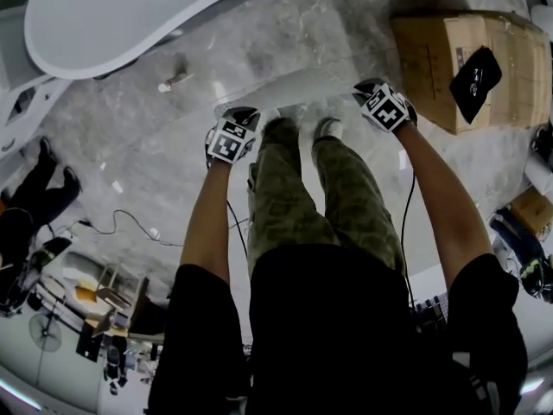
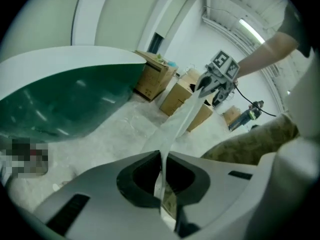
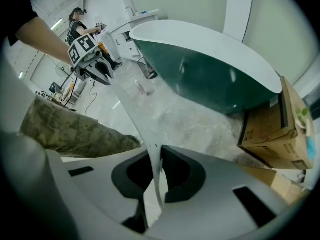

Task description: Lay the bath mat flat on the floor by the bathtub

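Observation:
The bath mat (image 1: pixel 298 89) is a thin, pale, translucent sheet stretched between both grippers above the marble floor, in front of my shoes. My left gripper (image 1: pixel 235 121) is shut on one end of it; in the left gripper view the mat (image 2: pixel 175 126) runs from the pinched jaws (image 2: pixel 162 159) across to the right gripper (image 2: pixel 207 86). My right gripper (image 1: pixel 370 92) is shut on the other end; in the right gripper view the mat (image 3: pixel 135 109) leads from its jaws (image 3: pixel 156 169) to the left gripper (image 3: pixel 97 71). The white and green bathtub (image 1: pixel 112 15) lies beyond, at the upper left.
Cardboard boxes (image 1: pixel 462 63) stand at the right, one with a black object (image 1: pixel 475 80) on it. A small bottle-like item (image 1: pixel 175 76) lies near the tub. A cable (image 1: pixel 121 223) runs across the floor at left. A person (image 3: pixel 77 19) stands in the background.

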Action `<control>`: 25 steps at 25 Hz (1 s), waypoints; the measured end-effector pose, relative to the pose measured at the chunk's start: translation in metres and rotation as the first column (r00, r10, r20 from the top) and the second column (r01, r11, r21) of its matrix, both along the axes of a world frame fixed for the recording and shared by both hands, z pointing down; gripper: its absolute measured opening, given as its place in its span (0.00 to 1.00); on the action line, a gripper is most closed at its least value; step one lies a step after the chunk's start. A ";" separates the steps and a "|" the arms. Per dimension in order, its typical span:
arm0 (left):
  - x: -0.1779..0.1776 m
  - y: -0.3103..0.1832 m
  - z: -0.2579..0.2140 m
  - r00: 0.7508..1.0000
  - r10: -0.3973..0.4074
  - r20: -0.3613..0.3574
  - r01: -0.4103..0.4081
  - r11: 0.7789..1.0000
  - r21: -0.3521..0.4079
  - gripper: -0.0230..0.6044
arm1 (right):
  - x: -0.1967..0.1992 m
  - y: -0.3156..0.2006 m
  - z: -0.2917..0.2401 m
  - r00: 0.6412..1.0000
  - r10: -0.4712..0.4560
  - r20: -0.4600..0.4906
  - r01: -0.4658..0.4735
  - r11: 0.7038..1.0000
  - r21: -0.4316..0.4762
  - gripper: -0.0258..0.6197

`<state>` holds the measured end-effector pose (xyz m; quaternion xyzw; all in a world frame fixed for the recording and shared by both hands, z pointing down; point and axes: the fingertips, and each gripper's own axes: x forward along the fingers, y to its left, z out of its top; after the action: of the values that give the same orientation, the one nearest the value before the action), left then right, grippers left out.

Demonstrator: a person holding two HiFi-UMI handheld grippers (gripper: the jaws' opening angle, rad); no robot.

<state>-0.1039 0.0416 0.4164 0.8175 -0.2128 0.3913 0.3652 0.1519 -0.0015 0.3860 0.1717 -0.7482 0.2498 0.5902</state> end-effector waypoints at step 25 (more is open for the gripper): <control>-0.004 -0.130 0.303 0.918 -0.281 0.279 0.228 0.951 0.207 0.08 | 0.000 -0.100 0.330 0.970 -0.169 0.176 0.151 0.982 0.111 0.09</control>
<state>-0.1076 -0.0880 0.7197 0.7405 -0.4043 0.4421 0.3046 0.1523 -0.1019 0.7164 0.1150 -0.8225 0.1795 0.5273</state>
